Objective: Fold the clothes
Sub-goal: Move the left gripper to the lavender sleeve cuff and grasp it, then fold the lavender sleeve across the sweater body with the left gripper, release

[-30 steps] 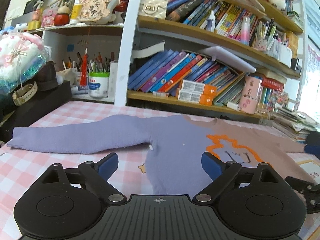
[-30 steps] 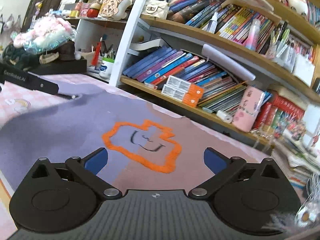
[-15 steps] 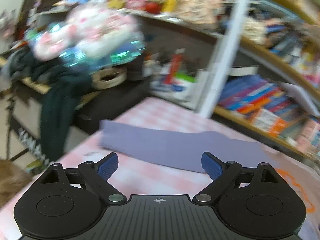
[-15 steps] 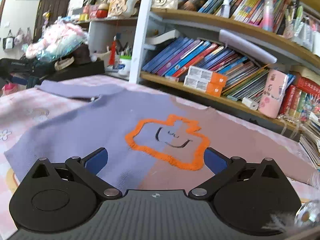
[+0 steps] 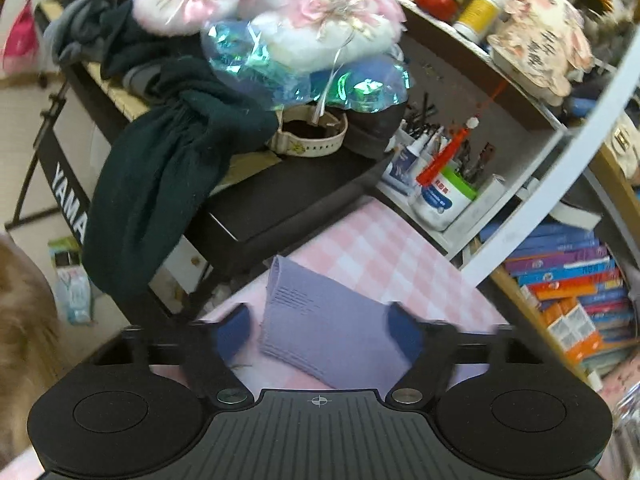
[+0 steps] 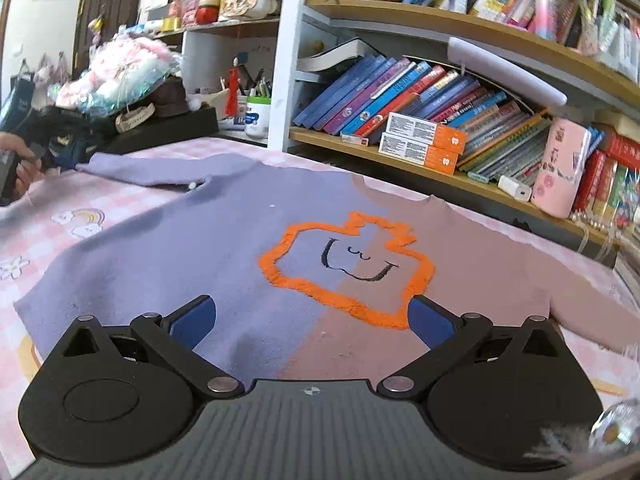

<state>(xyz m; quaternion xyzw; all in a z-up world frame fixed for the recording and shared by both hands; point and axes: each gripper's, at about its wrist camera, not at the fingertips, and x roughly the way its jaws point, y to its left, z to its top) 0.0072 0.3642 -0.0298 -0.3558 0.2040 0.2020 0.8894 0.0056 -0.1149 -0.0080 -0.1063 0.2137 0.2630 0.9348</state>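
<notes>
Left gripper [image 5: 320, 330]: now at the cuff end of the purple sleeve [image 5: 320, 320], whereas a second ago it faced the sweater's chest. Its jaws have just been closing and stand half-spread, the ribbed cuff lying between the blue pads; pad contact with the fabric cannot be told, since the fingers are blurred.

Right gripper [image 6: 312, 318]: jaws spread wide, nothing between them, poised over the lower front of the sweater [image 6: 224, 248]. Its view is much as it was a second ago, a little further back from the orange outline [image 6: 348, 264].

Sweater lies flat, front up, on the pink checked tablecloth [image 6: 48, 240]: purple half on the left of the right wrist view, brown half on the right. Purple sleeve stretched out straight toward the far left.

Edges: the cuff ends near the table corner; just past it stands a black keyboard stand [image 5: 280, 200] with a dark green garment [image 5: 160, 184] hanging off it. Bare tablecloth shows beyond the sleeve. The bookshelf [image 6: 440, 168] runs along the far table edge, close behind the sweater's collar.
</notes>
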